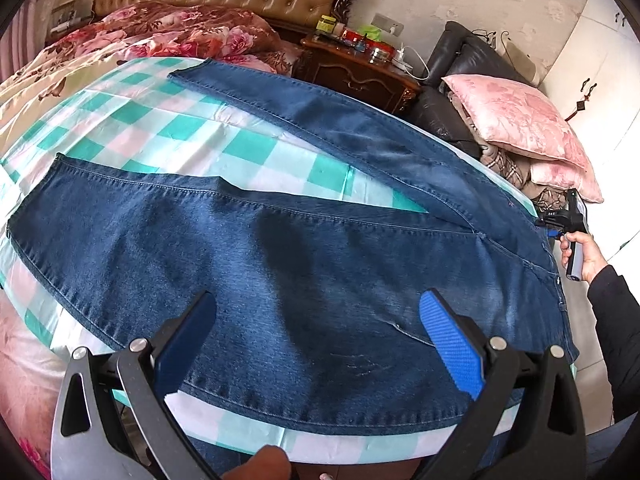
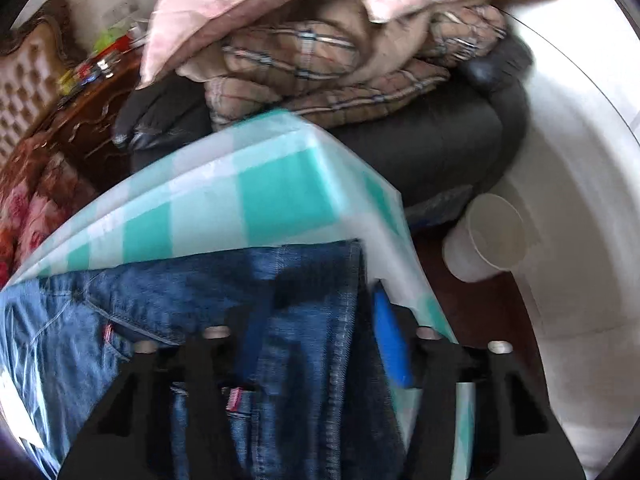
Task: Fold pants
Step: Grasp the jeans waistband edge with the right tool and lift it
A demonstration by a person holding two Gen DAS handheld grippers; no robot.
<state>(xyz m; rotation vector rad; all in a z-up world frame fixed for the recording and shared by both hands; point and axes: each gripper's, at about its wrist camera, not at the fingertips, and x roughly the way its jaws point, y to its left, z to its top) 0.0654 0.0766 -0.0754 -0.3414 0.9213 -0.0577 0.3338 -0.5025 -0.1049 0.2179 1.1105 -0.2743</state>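
Blue jeans (image 1: 320,260) lie spread flat on a table under a teal-and-white checked cloth (image 1: 248,148), legs splayed to the left and waistband at the right. My left gripper (image 1: 318,298) hovers open over the near leg, close to its lower hem, with nothing between its blue pads. My right gripper (image 1: 560,224), held by a hand (image 1: 580,252), sits at the waistband on the far right. In the blurred right wrist view, my right gripper (image 2: 318,308) straddles the waistband edge of the jeans (image 2: 304,360). Denim lies between the fingers, and a narrow gap shows beside the right pad (image 2: 390,340).
A white paper cup (image 2: 492,236) lies on its side past the table's corner. Pink pillows (image 1: 516,128) and plaid blankets are piled on a black chair (image 1: 452,60) beyond the table. A cluttered wooden nightstand (image 1: 356,68) and a bed (image 1: 160,32) stand behind.
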